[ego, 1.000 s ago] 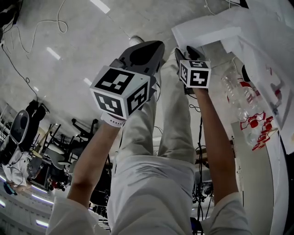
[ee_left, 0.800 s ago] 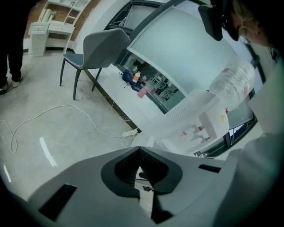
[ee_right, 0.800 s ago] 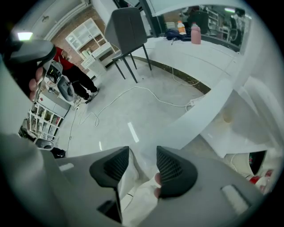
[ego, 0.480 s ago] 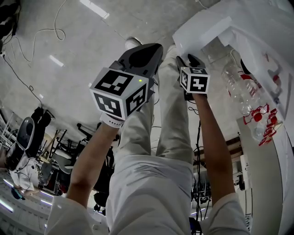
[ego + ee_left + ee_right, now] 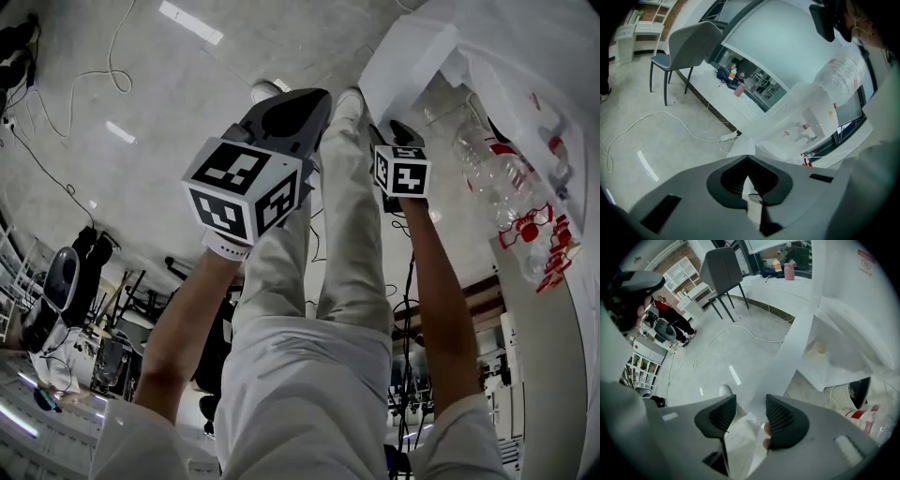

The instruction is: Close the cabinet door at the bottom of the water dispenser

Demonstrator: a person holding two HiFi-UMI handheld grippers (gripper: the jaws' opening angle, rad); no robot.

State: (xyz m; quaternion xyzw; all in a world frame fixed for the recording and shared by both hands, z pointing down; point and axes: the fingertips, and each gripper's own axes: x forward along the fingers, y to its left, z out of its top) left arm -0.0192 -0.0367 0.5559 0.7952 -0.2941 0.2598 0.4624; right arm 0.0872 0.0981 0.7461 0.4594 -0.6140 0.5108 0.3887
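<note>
The right gripper (image 5: pixel 746 408), fingers wide, is hovering by the cabinet door (image 5: pixel 794 350); it should probably push flat and slow. The left gripper (image 5: pixel 747 158) is hanging pinched together, empty.

White cabinet door (image 5: pixel 790 352) stands open on the water dispenser (image 5: pixel 843 296).

water dispenser (image 5: pixel 539 375) partly beyond the right edge

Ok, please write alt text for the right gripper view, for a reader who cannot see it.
The right gripper has its jaws apart and empty, aimed toward the edge of the open white cabinet door of the water dispenser. Beyond are a grey chair and a white cable on the floor.
</note>
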